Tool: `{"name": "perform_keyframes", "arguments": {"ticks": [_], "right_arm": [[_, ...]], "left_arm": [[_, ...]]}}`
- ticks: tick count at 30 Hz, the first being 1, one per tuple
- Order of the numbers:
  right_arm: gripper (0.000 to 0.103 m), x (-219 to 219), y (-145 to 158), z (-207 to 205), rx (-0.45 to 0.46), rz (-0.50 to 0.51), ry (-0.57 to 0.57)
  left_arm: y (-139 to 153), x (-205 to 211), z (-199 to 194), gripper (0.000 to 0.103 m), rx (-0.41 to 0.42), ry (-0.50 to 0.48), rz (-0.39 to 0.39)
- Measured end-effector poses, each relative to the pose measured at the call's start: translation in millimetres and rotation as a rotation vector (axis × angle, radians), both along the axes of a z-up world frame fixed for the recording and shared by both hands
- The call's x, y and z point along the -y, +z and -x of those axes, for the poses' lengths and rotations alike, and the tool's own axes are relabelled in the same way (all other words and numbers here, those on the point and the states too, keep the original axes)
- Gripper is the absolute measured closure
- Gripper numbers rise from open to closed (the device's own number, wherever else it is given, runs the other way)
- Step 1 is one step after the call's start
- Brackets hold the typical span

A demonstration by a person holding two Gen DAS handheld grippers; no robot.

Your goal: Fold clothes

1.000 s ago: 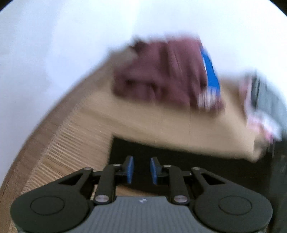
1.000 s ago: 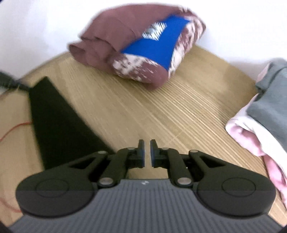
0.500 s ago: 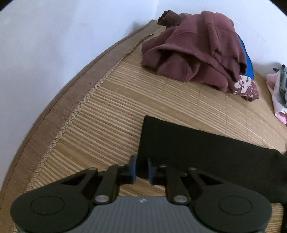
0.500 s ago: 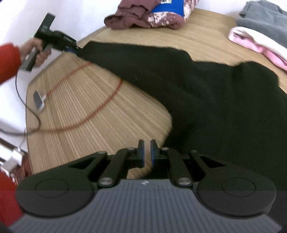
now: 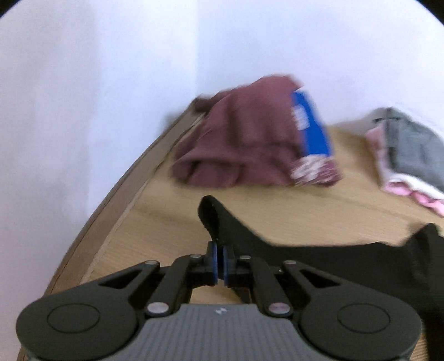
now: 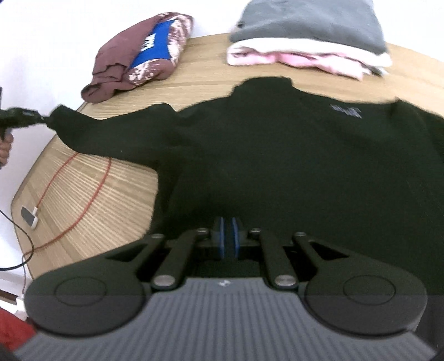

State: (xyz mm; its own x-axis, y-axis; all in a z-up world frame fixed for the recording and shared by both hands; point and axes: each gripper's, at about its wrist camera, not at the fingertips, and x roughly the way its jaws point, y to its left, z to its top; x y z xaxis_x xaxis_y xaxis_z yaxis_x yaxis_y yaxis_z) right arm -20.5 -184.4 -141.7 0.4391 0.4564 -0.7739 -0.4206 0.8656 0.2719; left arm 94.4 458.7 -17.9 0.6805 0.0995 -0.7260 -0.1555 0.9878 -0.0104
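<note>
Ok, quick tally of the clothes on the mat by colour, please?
Black: 1, the black sweater, sleeve end pinched in the left gripper.
Maroon: 1, the maroon garment with a blue patch.
Grey: 1, the grey garment.
Pink and white: 1, the pink-and-white garment, under the grey one.
Total: 4.

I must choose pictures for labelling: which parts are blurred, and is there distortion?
Left wrist view: the maroon garment and the grey and pink pile are smeared by motion. Right wrist view: sharper, the black sweater has soft edges. Both views bend the mat edge.
</note>
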Motion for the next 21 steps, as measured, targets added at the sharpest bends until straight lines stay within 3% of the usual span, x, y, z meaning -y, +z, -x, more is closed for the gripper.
{"name": "perform_keyframes", "arguments": {"ticks": [7, 14, 21], "right_arm": [[0.092, 44.2, -4.9, 38.4, -0.016, -0.041, -0.041], [0.092, 120.2, -18.4, 56.0, -0.053, -0.108, -0.115], [0.092, 193.5, -22.6, 59.5, -0.064, -0.181, -0.140]], "left_arm": [[59.0, 108.6, 14.3, 0.099, 0.132, -0.173, -0.006], [105.9, 250.8, 35.6, 0.099, 0.235, -0.347, -0.032], [115.5, 393.4, 40.2, 0.099, 0.266, -0.529, -0.031]]}}
